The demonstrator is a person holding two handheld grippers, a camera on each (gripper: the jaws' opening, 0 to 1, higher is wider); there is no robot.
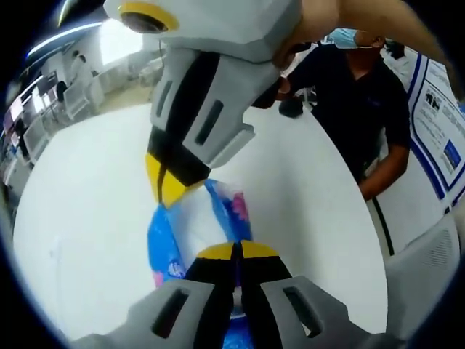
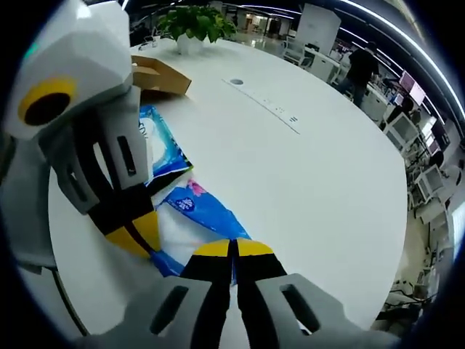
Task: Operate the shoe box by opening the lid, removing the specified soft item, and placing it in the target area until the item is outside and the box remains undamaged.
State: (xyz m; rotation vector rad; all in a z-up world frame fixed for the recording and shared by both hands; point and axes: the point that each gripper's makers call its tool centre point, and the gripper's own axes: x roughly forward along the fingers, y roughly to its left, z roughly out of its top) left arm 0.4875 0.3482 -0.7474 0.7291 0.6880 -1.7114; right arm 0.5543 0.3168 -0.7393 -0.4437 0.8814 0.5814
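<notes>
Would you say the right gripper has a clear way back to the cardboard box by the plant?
Probably not yet: the right gripper looks shut on the blue packet, and the left gripper stands between it and the box.

No text can be read in either view. The blue and white soft pack (image 2: 190,218) on the counter (image 2: 312,182) carries a small round logo and some printing, but it is too blurred to make out. In the left gripper view, white posters with blue blocks (image 1: 442,123) hang at the right edge; their lines of print are too small to read.
</notes>
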